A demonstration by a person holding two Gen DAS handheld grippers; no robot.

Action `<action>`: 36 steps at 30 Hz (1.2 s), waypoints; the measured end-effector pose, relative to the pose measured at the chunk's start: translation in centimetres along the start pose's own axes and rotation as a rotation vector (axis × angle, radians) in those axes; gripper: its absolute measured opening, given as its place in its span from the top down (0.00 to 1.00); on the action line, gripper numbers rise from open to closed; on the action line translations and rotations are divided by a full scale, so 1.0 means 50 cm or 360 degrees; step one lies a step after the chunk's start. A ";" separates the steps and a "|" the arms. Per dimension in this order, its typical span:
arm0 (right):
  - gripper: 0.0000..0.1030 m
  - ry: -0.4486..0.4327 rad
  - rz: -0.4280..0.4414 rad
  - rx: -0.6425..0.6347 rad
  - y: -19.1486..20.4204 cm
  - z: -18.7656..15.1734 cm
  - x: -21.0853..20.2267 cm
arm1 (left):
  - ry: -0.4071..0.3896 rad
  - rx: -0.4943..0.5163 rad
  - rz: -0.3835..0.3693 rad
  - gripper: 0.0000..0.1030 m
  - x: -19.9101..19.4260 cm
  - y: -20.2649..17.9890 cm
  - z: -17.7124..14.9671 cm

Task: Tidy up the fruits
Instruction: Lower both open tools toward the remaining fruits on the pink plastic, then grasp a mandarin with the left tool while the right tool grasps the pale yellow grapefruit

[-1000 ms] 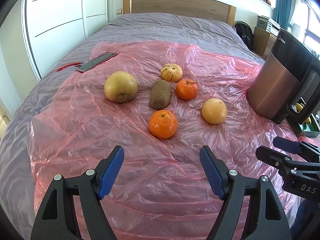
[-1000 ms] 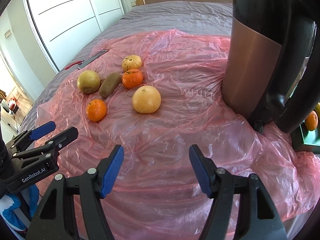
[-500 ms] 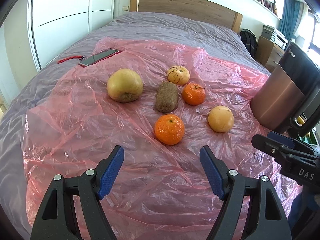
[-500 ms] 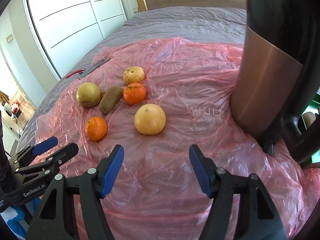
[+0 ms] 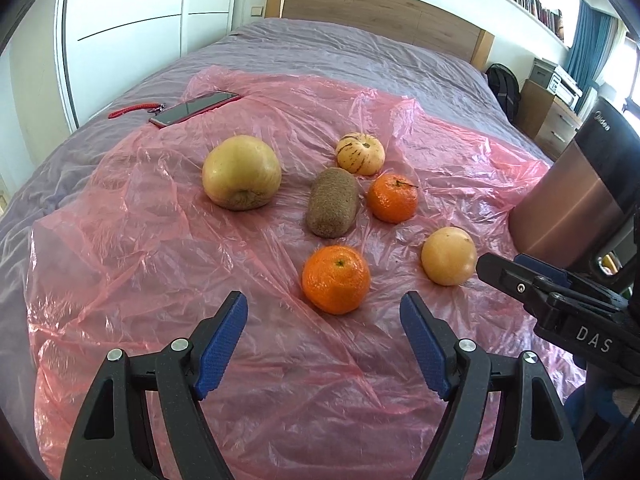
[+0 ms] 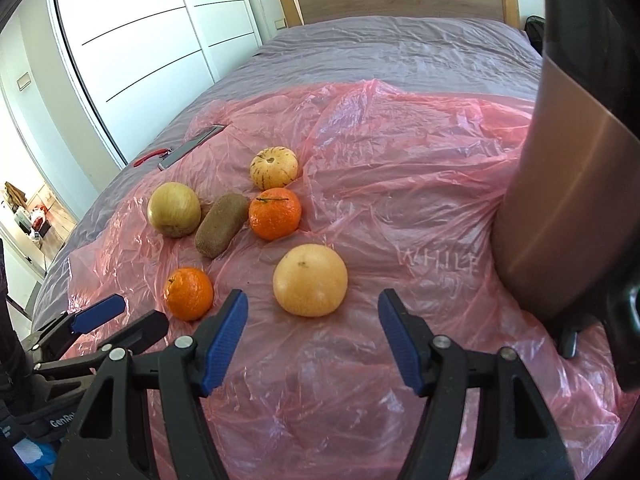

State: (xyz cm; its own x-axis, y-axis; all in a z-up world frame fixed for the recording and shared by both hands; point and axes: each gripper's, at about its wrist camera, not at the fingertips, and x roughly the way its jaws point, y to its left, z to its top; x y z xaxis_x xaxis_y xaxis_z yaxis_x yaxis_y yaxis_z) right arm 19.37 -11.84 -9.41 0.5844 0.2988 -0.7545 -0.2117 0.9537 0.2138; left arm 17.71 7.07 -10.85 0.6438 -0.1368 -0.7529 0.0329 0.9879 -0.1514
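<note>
Several fruits lie on a pink plastic sheet (image 5: pixel 140 264) spread over a bed. A near tangerine (image 5: pixel 336 279) (image 6: pixel 189 293) sits just beyond my left gripper (image 5: pixel 323 312), which is open and empty. A pale round grapefruit (image 6: pixel 310 280) (image 5: pixel 449 255) lies just ahead of my open, empty right gripper (image 6: pixel 312 312). Farther back are a brown kiwi (image 5: pixel 333 208) (image 6: pixel 222 224), a second tangerine (image 5: pixel 393 198) (image 6: pixel 275 213), a striped pale melon (image 5: pixel 360 153) (image 6: pixel 274 168) and a large yellow-green pear (image 5: pixel 241 172) (image 6: pixel 173 209).
A tall copper and black appliance (image 5: pixel 576 196) (image 6: pixel 568 184) stands at the sheet's right side. A phone (image 5: pixel 196 109) with a red strap lies at the far left on the grey bedcover. White wardrobe doors line the left wall; a wooden headboard (image 5: pixel 376 12) is behind.
Both grippers have moved forward toward the fruits, which now look larger and closer. The right gripper has come nearer the grapefruit, the left nearer the tangerine. Jaw openings are unchanged.
</note>
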 end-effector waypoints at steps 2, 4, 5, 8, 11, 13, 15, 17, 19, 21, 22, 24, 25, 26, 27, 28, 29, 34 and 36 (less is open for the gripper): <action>0.25 0.0003 0.0004 -0.0002 0.002 0.005 0.012 | 0.0002 -0.0003 0.0014 0.28 0.010 0.001 0.003; 0.25 0.0011 0.0000 -0.0007 0.005 0.010 0.025 | 0.0001 0.0006 0.0028 0.28 0.021 -0.001 0.005; 0.25 0.0017 -0.0004 -0.0008 0.006 0.011 0.031 | 0.0003 0.0014 0.0034 0.29 0.027 -0.003 0.005; 0.25 0.0042 -0.0007 -0.0005 0.010 0.014 0.054 | 0.0012 0.0041 0.0041 0.29 0.043 -0.010 0.001; 0.25 0.0066 -0.0021 -0.0007 0.012 0.013 0.072 | 0.0021 0.0051 0.0039 0.29 0.055 -0.014 -0.001; 0.25 0.0080 -0.0026 -0.0004 0.012 0.012 0.083 | 0.0022 0.0045 0.0035 0.29 0.062 -0.015 0.001; 0.25 0.0091 -0.0031 -0.0002 0.012 0.012 0.092 | 0.0027 0.0041 0.0033 0.29 0.068 -0.015 0.003; 0.25 0.0098 -0.0032 0.0003 0.013 0.013 0.099 | 0.0037 0.0039 0.0032 0.30 0.075 -0.015 0.004; 0.25 0.0104 -0.0034 0.0008 0.013 0.013 0.105 | 0.0045 0.0040 0.0024 0.33 0.083 -0.017 0.005; 0.25 0.0111 -0.0035 0.0017 0.010 0.014 0.112 | 0.0053 0.0045 0.0015 0.35 0.088 -0.019 0.006; 0.25 0.0112 -0.0037 0.0020 0.009 0.014 0.115 | 0.0056 0.0045 0.0007 0.37 0.091 -0.019 0.006; 0.25 0.0111 -0.0036 0.0024 0.008 0.013 0.117 | 0.0058 0.0043 -0.0005 0.40 0.095 -0.019 0.007; 0.25 0.0110 -0.0035 0.0022 0.009 0.013 0.118 | 0.0060 0.0040 -0.0015 0.42 0.098 -0.018 0.007; 0.26 0.0110 -0.0037 0.0019 0.009 0.014 0.119 | 0.0062 0.0038 -0.0026 0.45 0.100 -0.018 0.007; 0.26 0.0110 -0.0039 0.0017 0.009 0.014 0.120 | 0.0063 0.0035 -0.0037 0.46 0.101 -0.016 0.006; 0.26 0.0111 -0.0040 0.0017 0.009 0.015 0.122 | 0.0064 0.0028 -0.0053 0.48 0.102 -0.014 0.006; 0.26 0.0111 -0.0039 0.0019 0.009 0.015 0.123 | 0.0065 0.0018 -0.0069 0.51 0.103 -0.012 0.006; 0.32 0.0104 -0.0032 0.0032 0.007 0.014 0.127 | 0.0063 -0.0031 -0.0109 0.57 0.106 0.002 0.005; 0.33 0.0099 -0.0026 0.0035 0.006 0.013 0.129 | 0.0059 -0.0033 -0.0113 0.59 0.107 0.003 0.004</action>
State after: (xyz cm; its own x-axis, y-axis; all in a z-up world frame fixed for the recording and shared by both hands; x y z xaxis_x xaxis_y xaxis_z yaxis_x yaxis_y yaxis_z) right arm 23.58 -9.59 -13.80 0.5375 0.2811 -0.7950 -0.1848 0.9591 0.2143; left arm 21.30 6.50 -14.77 0.6117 -0.2095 -0.7628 0.0613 0.9739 -0.2183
